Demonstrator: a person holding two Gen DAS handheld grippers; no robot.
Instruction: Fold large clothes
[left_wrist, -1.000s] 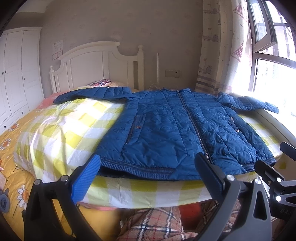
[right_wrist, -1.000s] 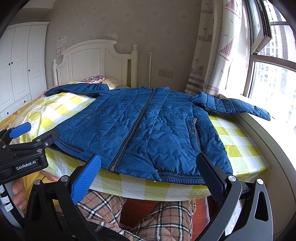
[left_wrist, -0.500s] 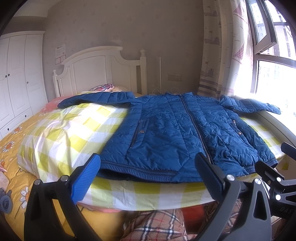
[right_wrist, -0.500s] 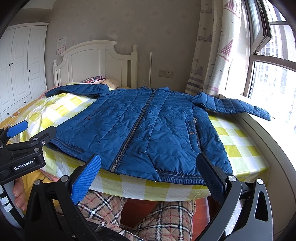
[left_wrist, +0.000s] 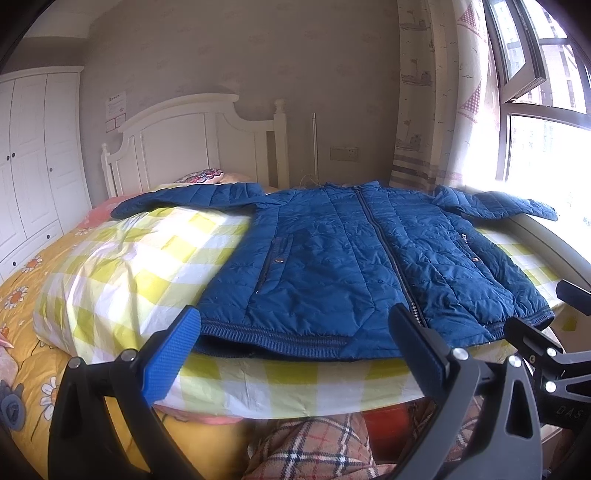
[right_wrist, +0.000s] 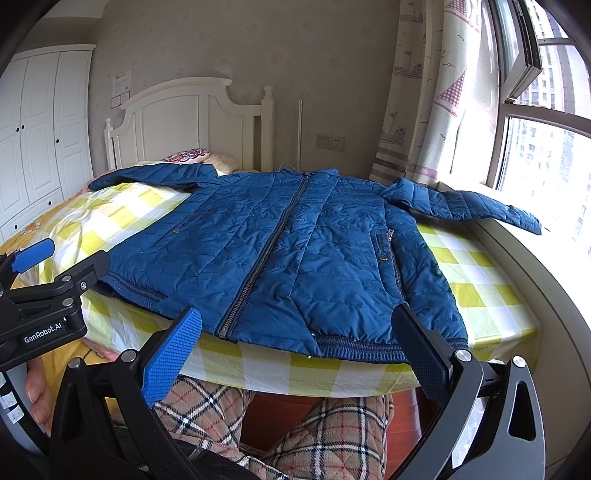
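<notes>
— On the bed, from the left wrist: where was the jacket?
— Spread flat, zipped, sleeves out; the left tool hovered spread before its hem.
— And the right wrist?
— Same jacket; the right tool was spread, holding nothing.

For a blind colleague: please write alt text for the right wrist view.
A blue quilted zip-up jacket lies flat, sleeves spread, on a yellow-and-white checked bedcover. The open right gripper hovers before its hem; the left gripper is at left.
</notes>
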